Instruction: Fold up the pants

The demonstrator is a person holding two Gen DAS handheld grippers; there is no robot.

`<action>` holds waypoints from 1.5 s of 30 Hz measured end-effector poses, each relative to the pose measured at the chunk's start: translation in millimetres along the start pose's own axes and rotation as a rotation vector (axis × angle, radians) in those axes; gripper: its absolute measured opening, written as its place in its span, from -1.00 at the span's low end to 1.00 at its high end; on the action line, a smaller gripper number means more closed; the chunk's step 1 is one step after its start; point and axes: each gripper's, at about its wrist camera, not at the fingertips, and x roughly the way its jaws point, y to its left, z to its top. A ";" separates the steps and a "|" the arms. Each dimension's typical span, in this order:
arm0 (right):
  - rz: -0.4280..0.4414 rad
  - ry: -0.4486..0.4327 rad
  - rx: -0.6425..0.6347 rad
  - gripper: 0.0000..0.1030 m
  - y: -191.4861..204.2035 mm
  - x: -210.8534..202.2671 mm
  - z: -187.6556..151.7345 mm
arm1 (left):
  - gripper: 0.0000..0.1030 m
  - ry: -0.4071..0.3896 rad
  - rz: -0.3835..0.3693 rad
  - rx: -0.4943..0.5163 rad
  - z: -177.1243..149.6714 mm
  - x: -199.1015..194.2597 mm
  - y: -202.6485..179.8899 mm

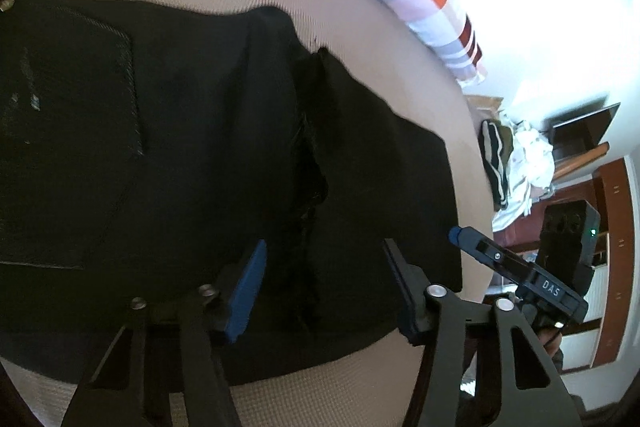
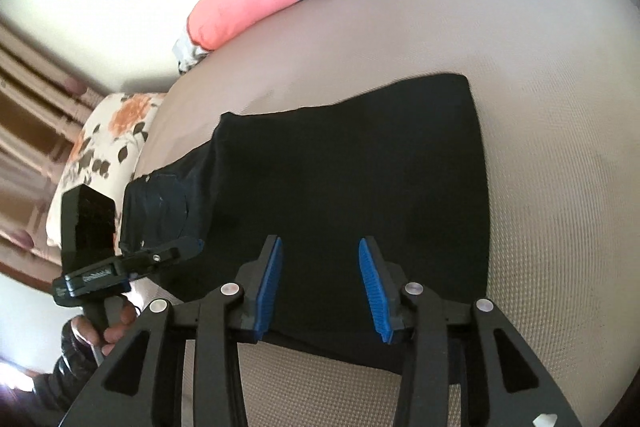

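Black pants are lying folded on a beige ribbed bed cover, forming a compact dark block with a straight far edge. In the right wrist view the waist end is sitting to the left, where a back pocket and small rivets are showing. In the left wrist view the same pants are filling most of the frame, with a stitched pocket at the left and a rumpled seam running down the middle.

The left hand-held gripper is hovering over the near part of the pants with its blue-padded fingers spread apart and nothing between them. The right hand-held gripper is likewise released, its blue pads standing apart above the near edge of the fabric; whether the fingertips are touching the cloth cannot be told.

Each camera is catching the other tool: the right hand-held gripper is showing at the right border of the pants in the left wrist view, and the left hand-held gripper is reaching in from the left beside the pocket in the right wrist view, held by a hand.

A coral and striped pillow is lying along the far side of the bed, and a floral pillow is resting at the left. A pile of clothes is sitting beyond the bed's edge.
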 end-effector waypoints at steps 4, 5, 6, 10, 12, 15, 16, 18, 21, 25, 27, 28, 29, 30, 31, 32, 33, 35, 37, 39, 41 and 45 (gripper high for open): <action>-0.002 -0.001 0.004 -0.25 -3.7 1.8 -3.4 | -0.62 0.046 -0.008 0.002 -4.9 13.5 -1.9; -0.005 -0.001 0.000 -0.25 -3.9 1.9 -3.8 | -0.76 0.050 -0.003 0.011 -7.5 14.7 -3.3; -0.008 -0.001 -0.001 -0.25 -4.1 1.9 -4.1 | -0.83 0.050 0.001 0.020 -9.4 15.4 -5.6; -0.027 -0.003 -0.021 -0.25 -3.4 -1.7 -6.3 | -0.89 -0.018 -0.012 0.078 -15.3 0.7 -21.9; -0.042 -0.003 -0.042 -0.25 -2.5 -3.5 -8.5 | -0.89 -0.038 -0.011 0.100 -19.3 -5.1 -26.2; -0.056 0.017 -0.053 -0.25 -6.1 1.2 -13.9 | -0.89 -0.023 0.041 0.121 -26.4 2.0 -20.2; -0.060 0.030 -0.051 -0.25 -8.3 5.5 -15.8 | -0.89 -0.014 0.065 0.114 -24.4 9.4 -17.3; -0.068 0.050 -0.048 -0.27 -10.9 14.3 -19.0 | -0.88 0.000 0.070 0.089 -24.5 19.8 -7.4; -0.092 0.054 -0.074 -0.27 -9.1 17.9 -21.4 | -0.78 -0.022 0.089 0.093 -25.6 20.1 -7.6; -0.150 0.009 -0.153 -0.26 1.6 9.7 -11.4 | -0.54 -0.133 0.294 0.231 -27.1 3.3 -27.3; -0.211 -0.035 -0.202 -0.26 5.1 6.5 -2.3 | -0.50 -0.209 0.325 0.306 -24.7 -6.3 -41.2; -0.232 -0.050 -0.219 -0.26 5.7 6.4 2.3 | -0.42 -0.230 0.321 0.329 -22.6 -7.7 -46.2; -0.255 -0.059 -0.231 -0.26 5.3 7.8 9.1 | -0.28 -0.247 0.317 0.351 -19.6 -7.5 -51.3; -0.265 -0.063 -0.237 -0.26 4.1 9.4 14.4 | -0.23 -0.256 0.313 0.371 -16.3 -6.1 -52.0; -0.276 -0.069 -0.244 -0.28 3.4 12.0 21.3 | -0.21 -0.262 0.310 0.398 -11.6 -2.1 -56.0; -0.292 -0.076 -0.253 -0.29 3.1 14.7 27.2 | -0.21 -0.262 0.309 0.415 -6.7 3.1 -58.4; -0.316 -0.082 -0.266 -0.29 3.0 18.7 34.3 | -0.21 -0.253 0.310 0.436 -0.9 9.5 -62.5; -0.346 -0.089 -0.277 -0.29 0.7 24.2 43.2 | -0.21 -0.239 0.310 0.453 11.6 21.9 -66.6; -0.383 -0.092 -0.283 -0.33 -2.6 32.7 52.5 | -0.21 -0.222 0.322 0.449 25.7 35.6 -64.5; -0.387 -0.084 -0.282 -0.40 -7.8 40.3 58.8 | -0.21 -0.199 0.347 0.434 38.7 49.4 -58.6; -0.398 -0.077 -0.265 -0.45 -13.7 48.5 62.3 | -0.21 -0.159 0.370 0.425 46.5 62.6 -53.1; -0.403 -0.090 -0.262 -0.45 -13.1 51.2 64.4 | -0.21 -0.174 0.375 0.445 51.3 66.0 -52.2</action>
